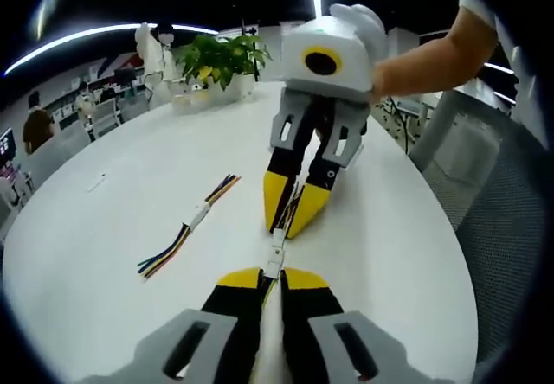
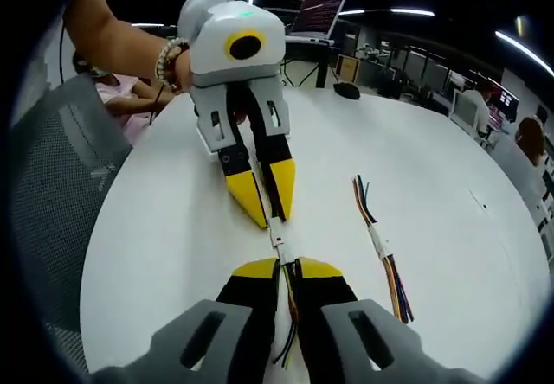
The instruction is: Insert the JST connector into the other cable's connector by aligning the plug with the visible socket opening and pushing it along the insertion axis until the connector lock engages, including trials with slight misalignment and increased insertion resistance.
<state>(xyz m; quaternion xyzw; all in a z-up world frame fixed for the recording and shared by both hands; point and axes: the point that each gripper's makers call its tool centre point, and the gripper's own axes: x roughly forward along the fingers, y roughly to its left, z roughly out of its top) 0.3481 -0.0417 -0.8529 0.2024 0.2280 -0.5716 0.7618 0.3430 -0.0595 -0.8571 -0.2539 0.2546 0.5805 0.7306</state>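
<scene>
Each hand-held gripper, left (image 1: 271, 273) and right (image 2: 286, 265), clamps a multicoloured wire cable, tips opposed, keeping the small white JST connectors (image 1: 277, 247) coaxial above the white round table (image 1: 104, 228).

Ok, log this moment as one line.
left tongs: shut on cable | right tongs: shut on cable | connectors: meeting between tips, lock unclear | spare joined cable: on table

Long ceiling strip lights (image 1: 104, 34) shine from above and make the white bench (image 1: 112, 228) bright, with soft shadows. Both views are sharp in the middle; the edges bend strongly and the far room stays dim.
</scene>
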